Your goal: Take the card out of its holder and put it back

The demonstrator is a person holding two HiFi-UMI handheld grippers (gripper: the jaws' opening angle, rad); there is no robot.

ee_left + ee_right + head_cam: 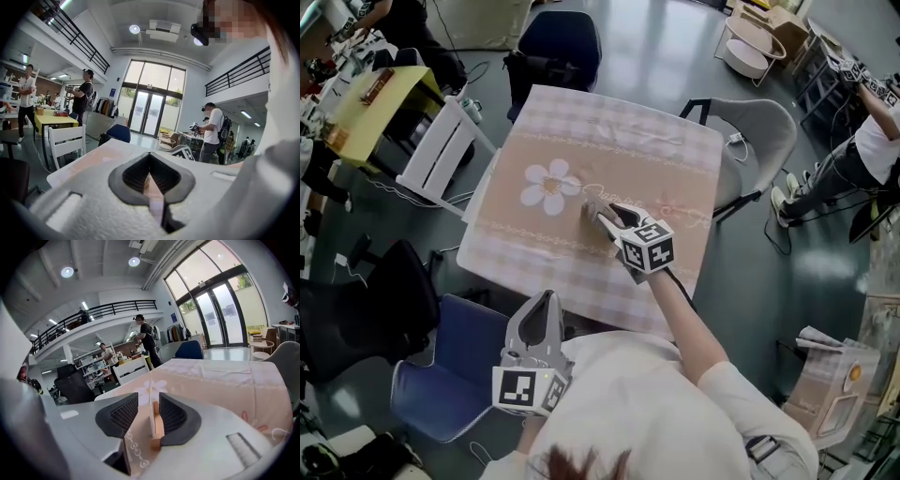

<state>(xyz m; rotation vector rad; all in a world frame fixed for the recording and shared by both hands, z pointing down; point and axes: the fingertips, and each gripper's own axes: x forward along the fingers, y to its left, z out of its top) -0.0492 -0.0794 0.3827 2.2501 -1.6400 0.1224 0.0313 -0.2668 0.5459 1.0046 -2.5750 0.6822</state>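
A thin pale card [153, 414] stands upright, edge-on, in a small wooden holder [157, 435] on the pink flowered tablecloth [656, 141]. My right gripper [147, 398] is open around it: the card is close to the right pad, and a clear gap separates it from the left pad. In the head view the right gripper [592, 214] reaches over the table's middle, just right of the white flower print [549, 186]; the holder is barely visible at its tips. My left gripper [546, 300] hangs near my body below the table's front edge, shut and empty, with its tips [150, 154] together.
A blue chair [441, 375] stands under the left gripper, a white chair [441, 150] at the table's left, a grey chair [759, 131] at its right and a dark one [558, 42] beyond. A yellow table [380, 98] and several people are around the room.
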